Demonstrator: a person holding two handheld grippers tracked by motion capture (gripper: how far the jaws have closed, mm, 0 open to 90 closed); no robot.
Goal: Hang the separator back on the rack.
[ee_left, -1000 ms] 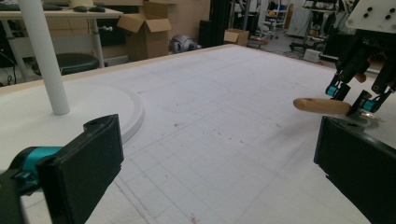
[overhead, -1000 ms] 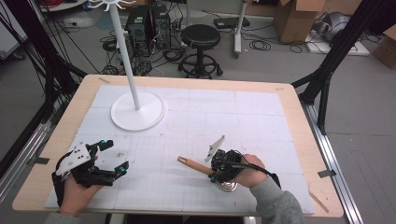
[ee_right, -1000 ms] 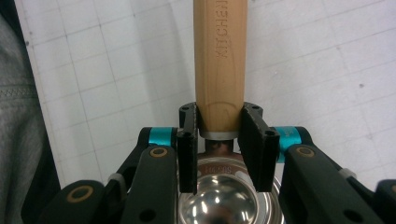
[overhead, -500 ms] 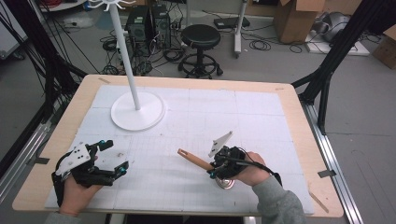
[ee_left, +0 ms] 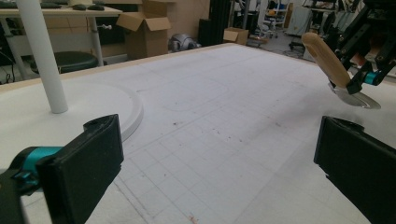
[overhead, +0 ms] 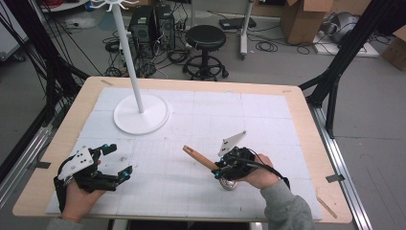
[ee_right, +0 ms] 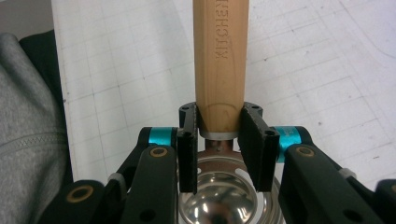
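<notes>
A utensil with a light wooden handle (overhead: 198, 157) and a round shiny metal head (overhead: 229, 184) is at the table's front right. My right gripper (overhead: 219, 170) is shut on the handle (ee_right: 219, 60) just above the metal collar, and the head (ee_right: 219, 205) sits below the jaws. The handle slants up to the left, and the head (ee_left: 359, 99) hovers close to the white mat. My left gripper (overhead: 119, 161) rests at the front left, wide open with nothing between its jaws (ee_left: 215, 154).
A white stand with a round base (overhead: 141, 115) and a tall pole (overhead: 128, 52) is at the back left of the mat. Beyond the table are a black stool (overhead: 206, 38), cables and cardboard boxes (overhead: 306, 19).
The handle's free end has tipped up and away from me, and the right gripper has shifted slightly right. The left gripper has kept still.
</notes>
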